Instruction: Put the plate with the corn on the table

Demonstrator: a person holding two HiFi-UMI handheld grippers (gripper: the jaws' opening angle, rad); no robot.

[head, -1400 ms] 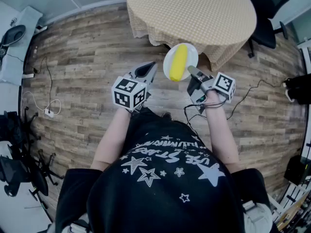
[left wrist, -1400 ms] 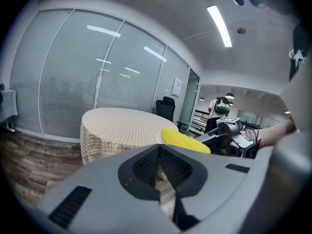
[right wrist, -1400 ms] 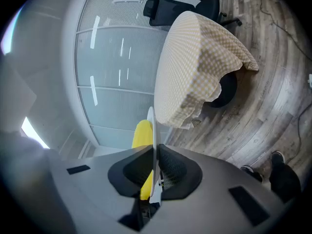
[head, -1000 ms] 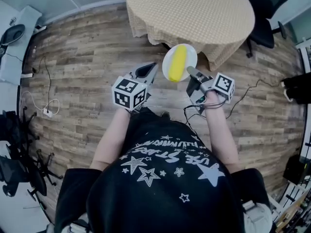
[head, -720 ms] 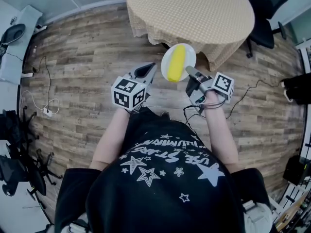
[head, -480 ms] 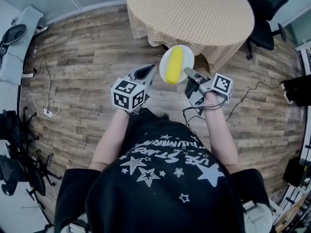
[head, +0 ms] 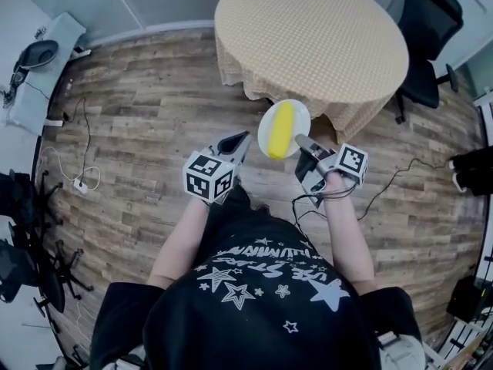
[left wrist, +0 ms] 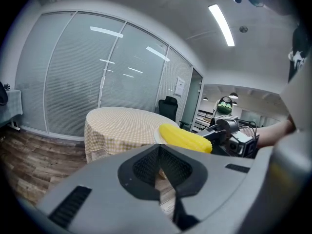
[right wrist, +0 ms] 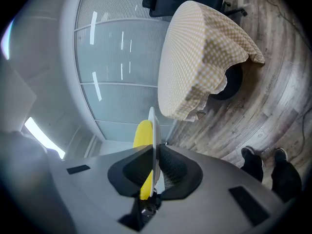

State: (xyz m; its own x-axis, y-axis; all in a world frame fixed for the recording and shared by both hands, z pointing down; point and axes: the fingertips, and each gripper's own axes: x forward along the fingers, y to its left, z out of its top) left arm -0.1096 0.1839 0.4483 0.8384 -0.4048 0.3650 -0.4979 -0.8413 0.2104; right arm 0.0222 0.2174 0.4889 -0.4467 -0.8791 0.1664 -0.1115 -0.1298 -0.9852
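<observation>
A white plate [head: 300, 117] carries a yellow corn cob [head: 281, 129] and hangs in the air just short of the round table [head: 312, 37], which has a checked beige cloth. My right gripper [head: 302, 142] is shut on the plate's near rim. In the right gripper view the plate [right wrist: 153, 130] shows edge-on between the jaws, with the corn [right wrist: 143, 133] on its left. My left gripper [head: 240, 139] hangs left of the plate, shut and with nothing in it. The left gripper view shows the corn [left wrist: 185, 136] and the table [left wrist: 122, 123] ahead.
A black office chair [head: 427, 45] stands right of the table. Cables [head: 77, 168] trail across the wood floor at the left, near a grey desk [head: 38, 60] and black stands [head: 23, 245]. A glass wall [left wrist: 73, 82] runs behind the table. The person's shoes [right wrist: 253, 160] are on the floor.
The head view has shifted, so the table shows fuller and both grippers sit lower in the picture. The plate stays in the right gripper; the left gripper stays shut beside it.
</observation>
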